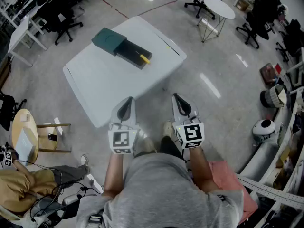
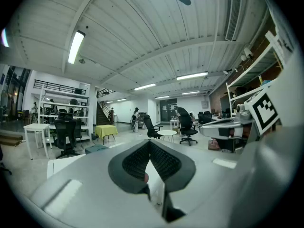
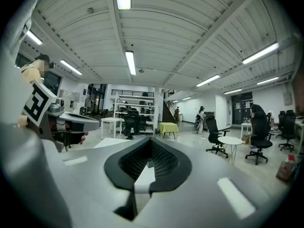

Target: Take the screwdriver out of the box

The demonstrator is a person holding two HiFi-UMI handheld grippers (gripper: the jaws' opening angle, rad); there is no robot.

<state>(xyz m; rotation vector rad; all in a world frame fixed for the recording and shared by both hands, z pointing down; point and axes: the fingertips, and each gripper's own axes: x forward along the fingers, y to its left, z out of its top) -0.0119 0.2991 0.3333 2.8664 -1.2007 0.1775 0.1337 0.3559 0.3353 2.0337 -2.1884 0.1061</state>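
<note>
A dark green box (image 1: 122, 46) lies open on the white table (image 1: 104, 84), its lid (image 1: 108, 39) slid off to the upper left. In the black tray lies the screwdriver (image 1: 144, 57) with a yellow handle. My left gripper (image 1: 127, 102) and right gripper (image 1: 178, 99) hover side by side over the floor, short of the table's near edge and well apart from the box. Both are shut with nothing between the jaws. The left gripper (image 2: 149, 144) shows its black pads meeting at the tip in the left gripper view. So does the right gripper (image 3: 151, 144) in the right gripper view.
Black office chairs (image 1: 59, 18) stand beyond the table's left. A small round white table (image 1: 218, 7) stands at the back right. A round wooden stool (image 1: 23, 132) and a seated person (image 1: 28, 186) are at my left. Clutter lines the right wall.
</note>
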